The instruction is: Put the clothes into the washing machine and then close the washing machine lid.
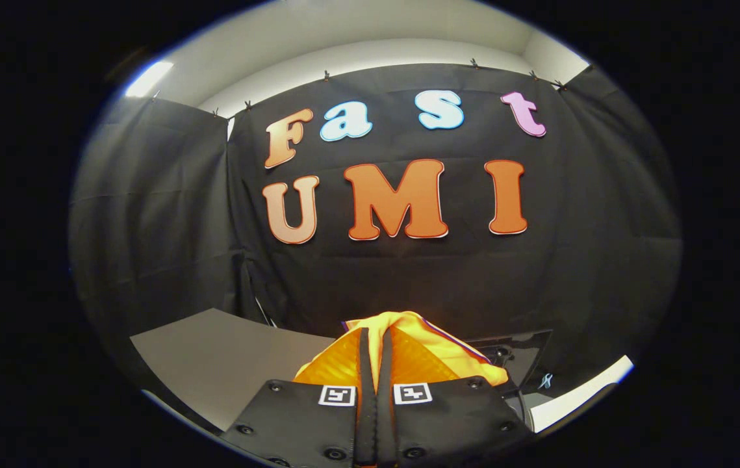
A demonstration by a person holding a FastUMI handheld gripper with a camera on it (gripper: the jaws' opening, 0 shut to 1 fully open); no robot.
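cloth [438,348], yellow-orange, bunched at the tips of the gripper [375,338], draped over and beyond the right finger. fingers together, clamped on a fold of cloth, only a thin seam left between them. held up in front of the black booth wall [408,279], above a grey table [214,357] to the left; dark glossy panel [519,354] just behind the cloth on the right, possibly the washer lid or top, not clear. white edge [577,396] lower right, identity uncertain.

handling, as judged: light, soft, limp; no stiffness, so hangs and folds under own weight. thin fabric, likely a little slick, hence prone to slipping from a shallow pinch. not fragile; firm squeeze harmless. best taken at a gathered fold or thick bunch rather than a single edge, deep between the fingers, as now appears. trailing parts liable to catch on the washer rim when lowered; high carry and a drop well inside the drum advised. drum opening not identifiable at this moment.
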